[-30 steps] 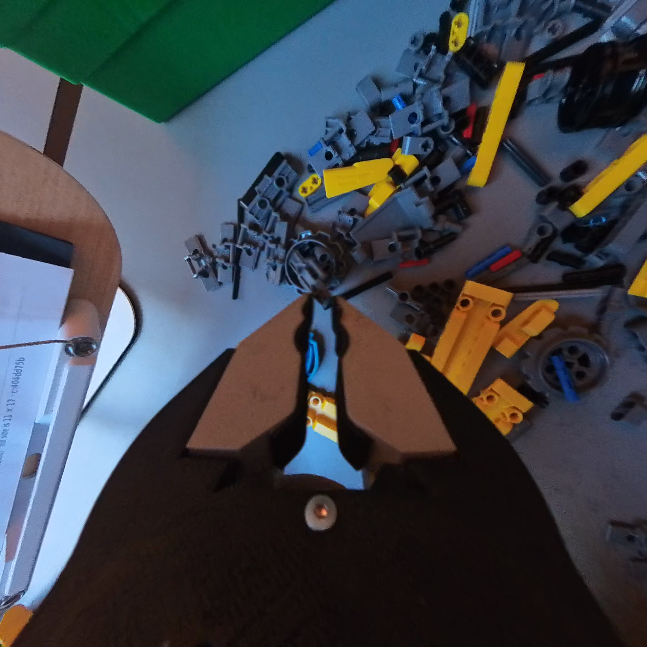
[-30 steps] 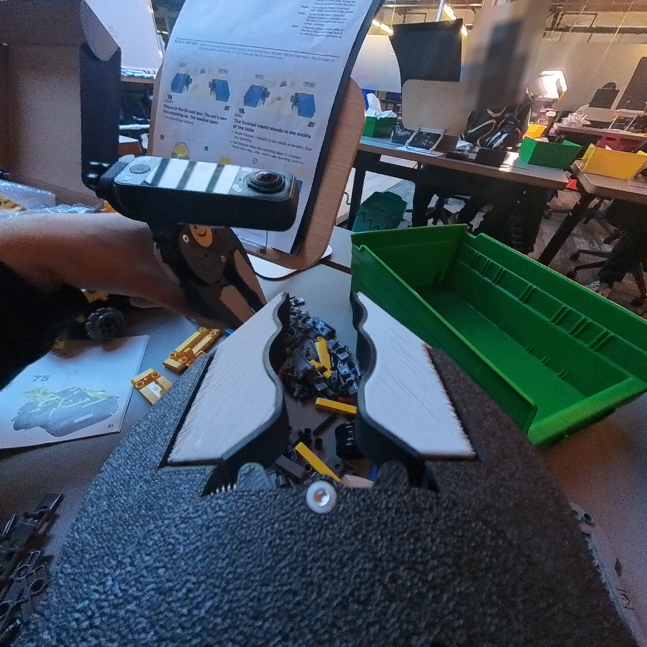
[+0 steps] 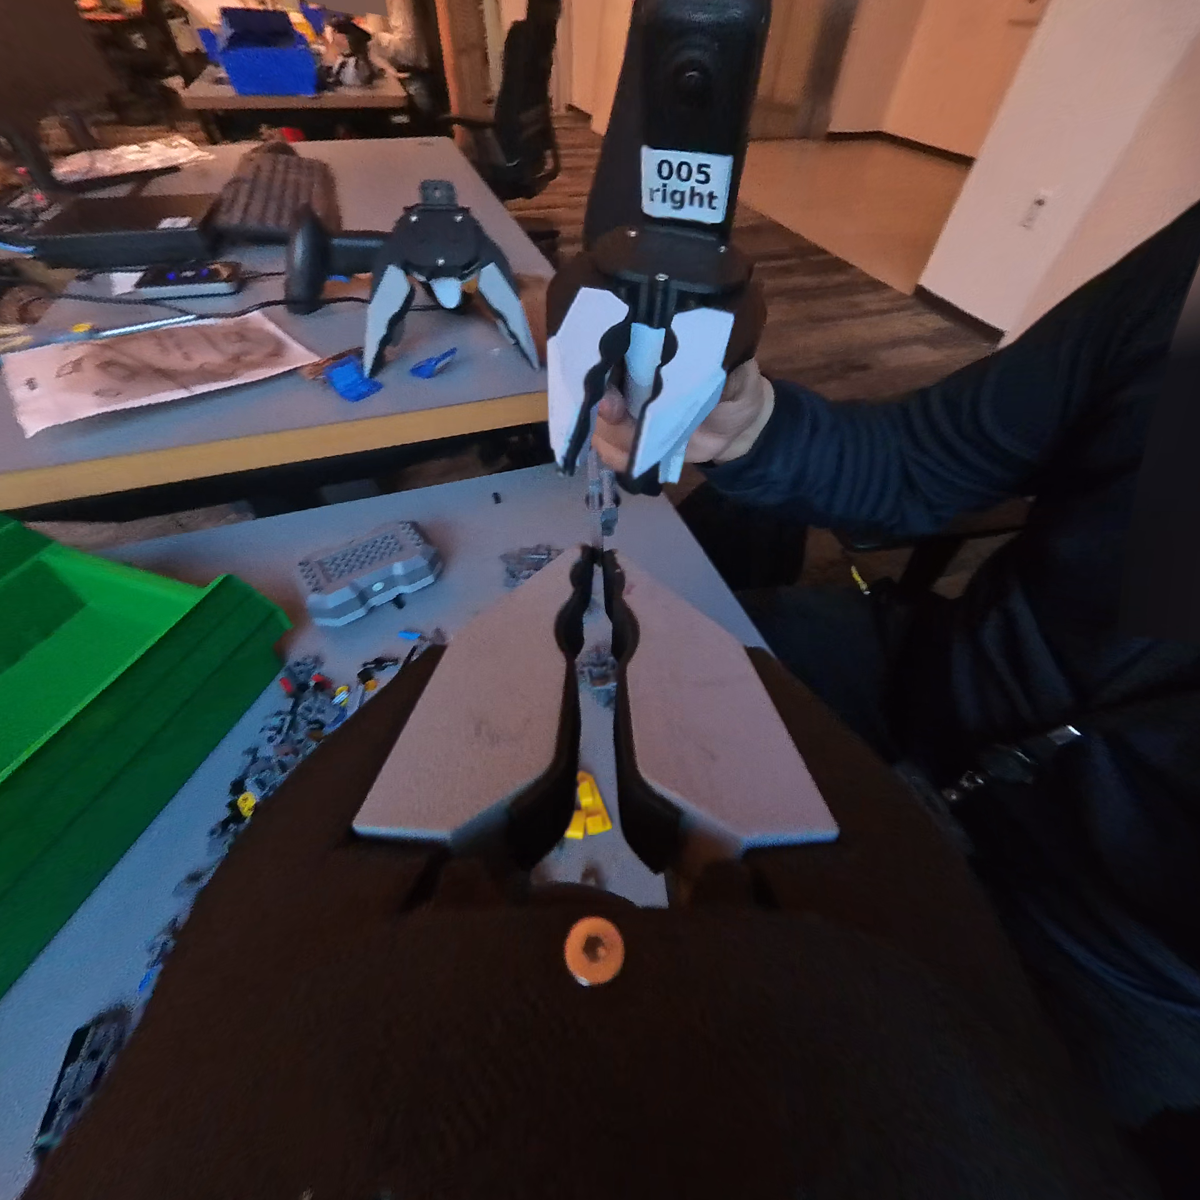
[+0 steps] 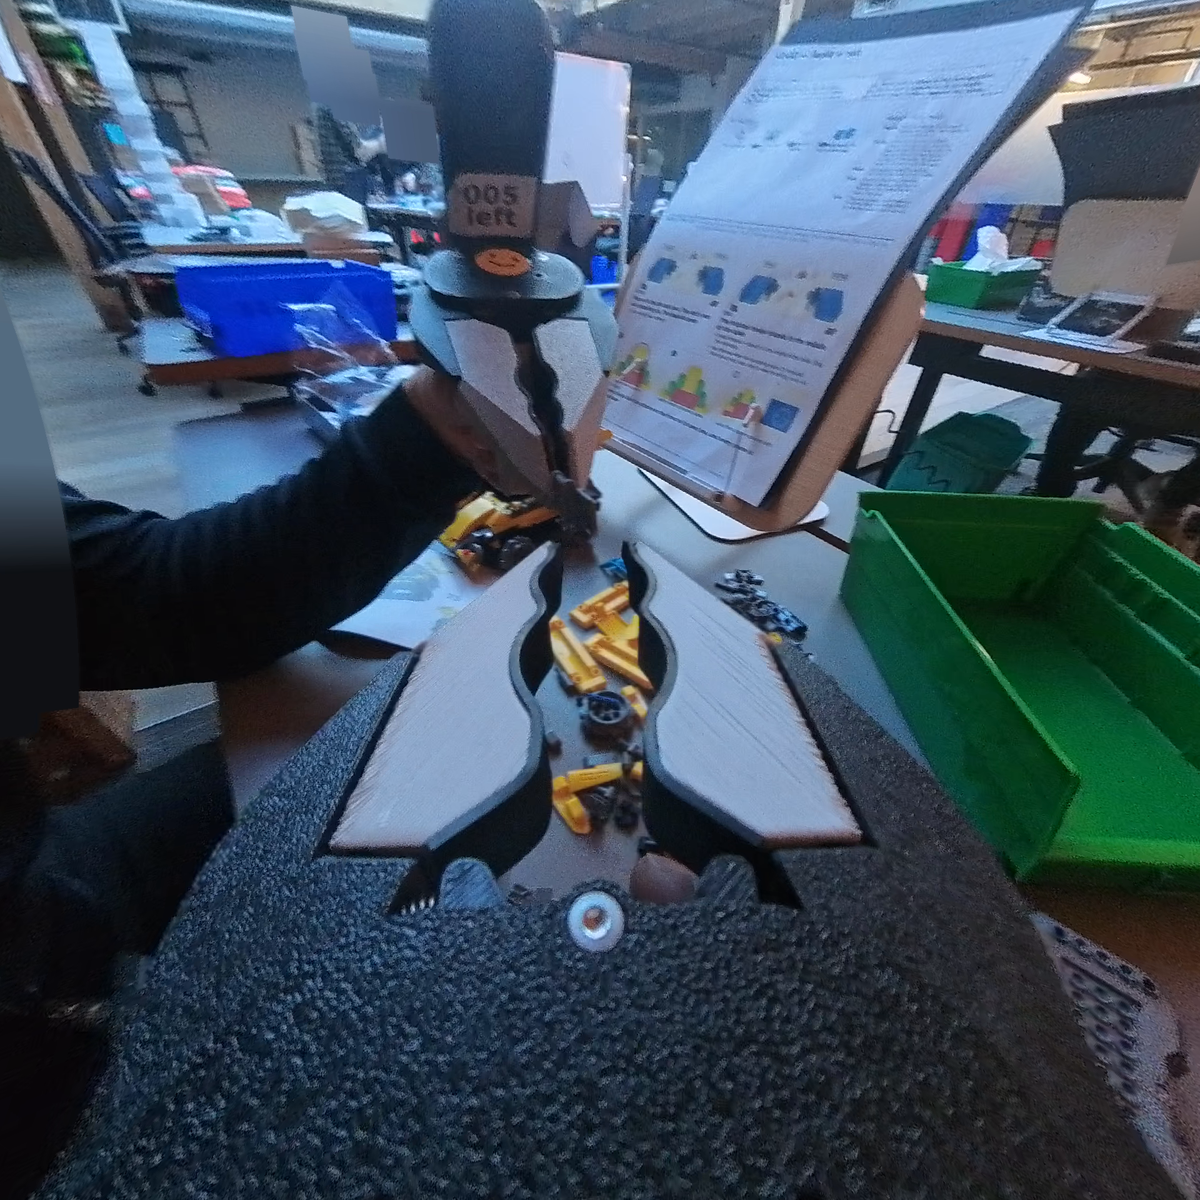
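Grey part: small grey plastic piece (image 4: pixel 575 503) clamped in left tool (image 3: pixel 596 554).
Right tool (image 4: pixel 592 557): fingers apart, facing left tool above grey counter (image 3: pixel 454 506).
Beside: green plastic bin (image 4: pixel 1039 649).

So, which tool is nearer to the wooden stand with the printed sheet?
Left. The left tool, shut on a small grey piece, hangs close beside the wooden stand. The right tool, open, is farther from it, across the loose yellow parts.
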Demonstrator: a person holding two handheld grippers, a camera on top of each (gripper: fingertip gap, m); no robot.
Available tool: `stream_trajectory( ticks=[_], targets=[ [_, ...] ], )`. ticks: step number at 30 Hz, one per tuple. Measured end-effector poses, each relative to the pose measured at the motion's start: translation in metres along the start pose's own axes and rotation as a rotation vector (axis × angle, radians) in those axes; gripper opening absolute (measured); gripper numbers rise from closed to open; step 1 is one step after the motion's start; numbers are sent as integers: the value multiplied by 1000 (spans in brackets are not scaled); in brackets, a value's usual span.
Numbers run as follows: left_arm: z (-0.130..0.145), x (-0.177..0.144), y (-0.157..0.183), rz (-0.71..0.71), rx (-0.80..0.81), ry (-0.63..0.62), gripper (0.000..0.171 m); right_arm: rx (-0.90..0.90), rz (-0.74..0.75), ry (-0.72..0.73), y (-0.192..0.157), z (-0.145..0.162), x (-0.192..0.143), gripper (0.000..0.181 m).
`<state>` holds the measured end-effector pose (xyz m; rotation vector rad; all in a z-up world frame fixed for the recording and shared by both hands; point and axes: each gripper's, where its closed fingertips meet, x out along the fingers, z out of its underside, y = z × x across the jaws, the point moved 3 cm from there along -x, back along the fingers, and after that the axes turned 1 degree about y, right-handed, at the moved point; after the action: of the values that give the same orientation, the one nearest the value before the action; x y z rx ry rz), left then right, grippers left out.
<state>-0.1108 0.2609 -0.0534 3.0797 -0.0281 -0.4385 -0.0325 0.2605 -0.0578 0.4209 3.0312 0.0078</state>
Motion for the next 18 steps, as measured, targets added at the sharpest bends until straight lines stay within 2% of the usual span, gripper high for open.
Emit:
stream_trajectory(
  ticks=[7, 12, 13, 15, 18],
  targets=[
    [0, 17, 15, 94, 2, -22, 0, -48, 18, -39, -18, -3, -10, 9],
    [2, 30, 14, 115, -41, -27, 0, -54, 61, -101, -25, 6, -23, 2],
    [4, 34, 9, 81, -59, -44, 2, -66, 102, -130, -24, 11, -29, 2],
    [10, 38, -2, 7, -82, -93, 17, -85, 192, -209, -19, 27, -50, 2],
    [11, 34, -12, -60, -100, -107, 18, -44, 376, -389, 3, 73, -100, 2]
  ],
)
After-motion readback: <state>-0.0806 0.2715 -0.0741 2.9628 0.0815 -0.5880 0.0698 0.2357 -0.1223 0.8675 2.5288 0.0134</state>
